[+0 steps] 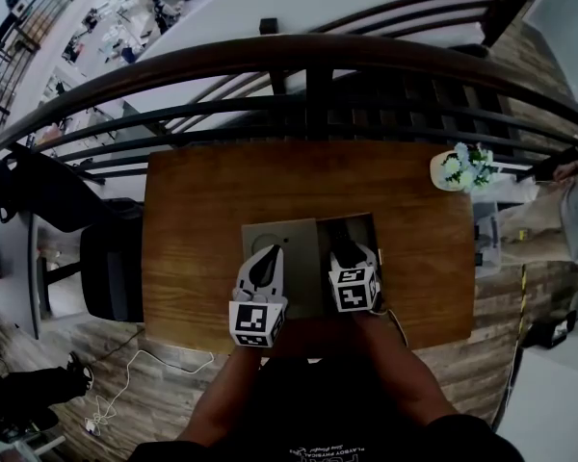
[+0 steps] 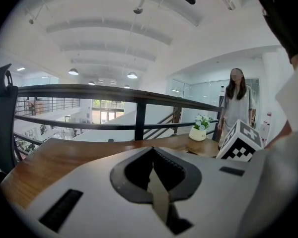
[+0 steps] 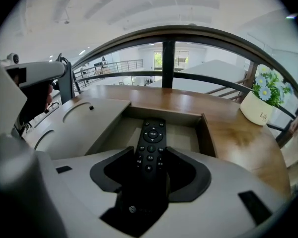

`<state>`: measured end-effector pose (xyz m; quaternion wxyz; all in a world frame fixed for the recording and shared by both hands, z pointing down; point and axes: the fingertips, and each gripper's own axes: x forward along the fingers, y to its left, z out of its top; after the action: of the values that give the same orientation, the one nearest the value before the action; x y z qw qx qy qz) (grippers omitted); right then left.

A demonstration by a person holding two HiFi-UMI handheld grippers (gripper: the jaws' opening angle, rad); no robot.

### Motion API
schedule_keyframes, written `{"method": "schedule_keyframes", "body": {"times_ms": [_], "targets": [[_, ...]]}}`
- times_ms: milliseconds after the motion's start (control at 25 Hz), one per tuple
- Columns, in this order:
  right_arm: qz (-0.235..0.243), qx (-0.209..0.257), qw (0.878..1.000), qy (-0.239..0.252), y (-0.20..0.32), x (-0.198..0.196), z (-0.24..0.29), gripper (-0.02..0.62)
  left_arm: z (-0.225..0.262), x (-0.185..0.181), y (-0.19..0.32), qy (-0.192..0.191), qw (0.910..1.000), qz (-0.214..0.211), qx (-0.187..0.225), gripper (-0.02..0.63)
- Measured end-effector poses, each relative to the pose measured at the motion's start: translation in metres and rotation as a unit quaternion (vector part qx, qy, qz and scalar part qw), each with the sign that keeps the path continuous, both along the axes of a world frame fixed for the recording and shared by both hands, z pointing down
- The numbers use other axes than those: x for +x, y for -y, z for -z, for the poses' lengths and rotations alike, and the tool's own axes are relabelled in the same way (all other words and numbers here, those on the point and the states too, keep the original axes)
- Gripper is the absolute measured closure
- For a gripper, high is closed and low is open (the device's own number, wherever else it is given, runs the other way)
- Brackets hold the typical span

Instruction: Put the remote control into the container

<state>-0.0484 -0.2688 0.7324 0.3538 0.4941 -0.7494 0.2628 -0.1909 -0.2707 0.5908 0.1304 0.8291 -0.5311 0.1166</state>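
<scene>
Wooden table, railing behind: right gripper clamps the remote control over the container; left gripper at its 9 o'clock pinches a beige strip.

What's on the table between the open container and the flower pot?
Nothing: the right gripper view shows only bare wooden tabletop between the container and the flower pot.

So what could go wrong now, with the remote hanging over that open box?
1. The right hand-held gripper holds the remote control by its rear end only, tilted; it could slip or land across the container wall.
2. The left hand-held gripper pinches a thin beige flap, apparently the lid; if that slips, the lid might fall over the opening.
</scene>
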Motion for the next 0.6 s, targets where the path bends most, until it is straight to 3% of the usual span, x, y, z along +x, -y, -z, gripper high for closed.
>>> {"method": "schedule_keyframes", "body": {"times_ms": [600], "targets": [[0.005,-0.001,1.0,0.004,0.0043,0.0024,-0.0009,0.377,-0.003,0.0051,0.0034,-0.003,1.0,-0.005,-0.001,0.598]]}}
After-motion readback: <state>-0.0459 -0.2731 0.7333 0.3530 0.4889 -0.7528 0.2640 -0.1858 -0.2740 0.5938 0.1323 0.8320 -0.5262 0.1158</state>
